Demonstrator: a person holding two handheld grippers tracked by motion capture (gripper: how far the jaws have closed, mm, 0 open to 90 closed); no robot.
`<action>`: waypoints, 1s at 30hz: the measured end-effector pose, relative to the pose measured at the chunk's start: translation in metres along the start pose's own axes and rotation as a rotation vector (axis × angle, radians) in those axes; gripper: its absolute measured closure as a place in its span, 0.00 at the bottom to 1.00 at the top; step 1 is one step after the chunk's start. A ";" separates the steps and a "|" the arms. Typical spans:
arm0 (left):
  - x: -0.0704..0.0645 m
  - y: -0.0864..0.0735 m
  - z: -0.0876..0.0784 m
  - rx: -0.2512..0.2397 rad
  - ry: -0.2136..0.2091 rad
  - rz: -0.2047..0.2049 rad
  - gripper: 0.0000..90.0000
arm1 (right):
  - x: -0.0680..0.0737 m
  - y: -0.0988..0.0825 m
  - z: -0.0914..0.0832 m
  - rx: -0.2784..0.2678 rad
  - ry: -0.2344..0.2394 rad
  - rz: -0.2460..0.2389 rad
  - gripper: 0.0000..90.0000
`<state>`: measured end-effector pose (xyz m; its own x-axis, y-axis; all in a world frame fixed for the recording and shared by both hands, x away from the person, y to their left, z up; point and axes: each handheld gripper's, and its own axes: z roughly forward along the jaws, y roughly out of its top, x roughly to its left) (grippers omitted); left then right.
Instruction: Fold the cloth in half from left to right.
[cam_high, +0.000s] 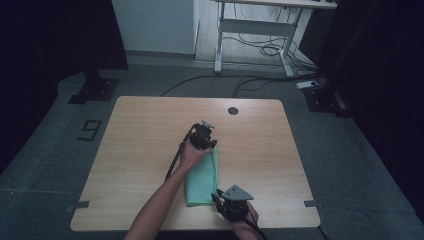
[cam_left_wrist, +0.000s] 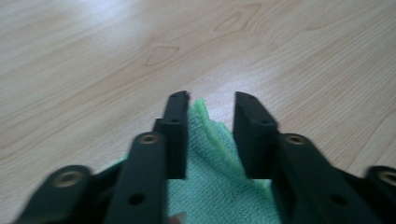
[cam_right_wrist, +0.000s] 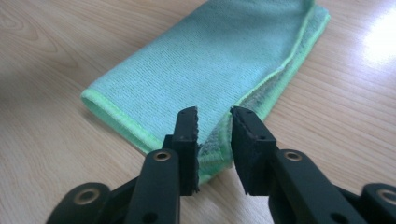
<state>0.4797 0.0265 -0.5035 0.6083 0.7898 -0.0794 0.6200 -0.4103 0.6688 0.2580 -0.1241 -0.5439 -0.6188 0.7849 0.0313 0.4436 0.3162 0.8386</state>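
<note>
Green cloth lies folded on the table with my left gripper at its far end, its corner between parted jaws, and my right gripper released around its near corner.

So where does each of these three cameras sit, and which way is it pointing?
High view: above the person's side, looking forward and down on the wooden table; both forearms, the left tool and the right tool show.
Left gripper view: rides the left tool, looking along its parted jaws at a corner of the green cloth.
Right gripper view: rides the right tool, jaws parted around the cloth's folded edge.
All three share the cloth and tabletop.
</note>
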 end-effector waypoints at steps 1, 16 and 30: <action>0.000 0.000 -0.002 -0.005 -0.001 0.003 0.68 | -0.001 0.000 -0.001 0.001 -0.010 0.000 0.73; 0.022 -0.021 -0.039 -0.025 0.001 -0.011 0.57 | 0.002 0.017 -0.004 -0.047 0.010 -0.030 0.67; 0.037 -0.049 -0.034 0.030 -0.022 -0.027 0.60 | 0.050 0.023 0.044 0.046 0.136 -0.116 0.67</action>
<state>0.4548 0.0912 -0.5142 0.6016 0.7907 -0.1136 0.6506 -0.4025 0.6440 0.2655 -0.0542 -0.5470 -0.7482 0.6633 0.0120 0.3916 0.4269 0.8151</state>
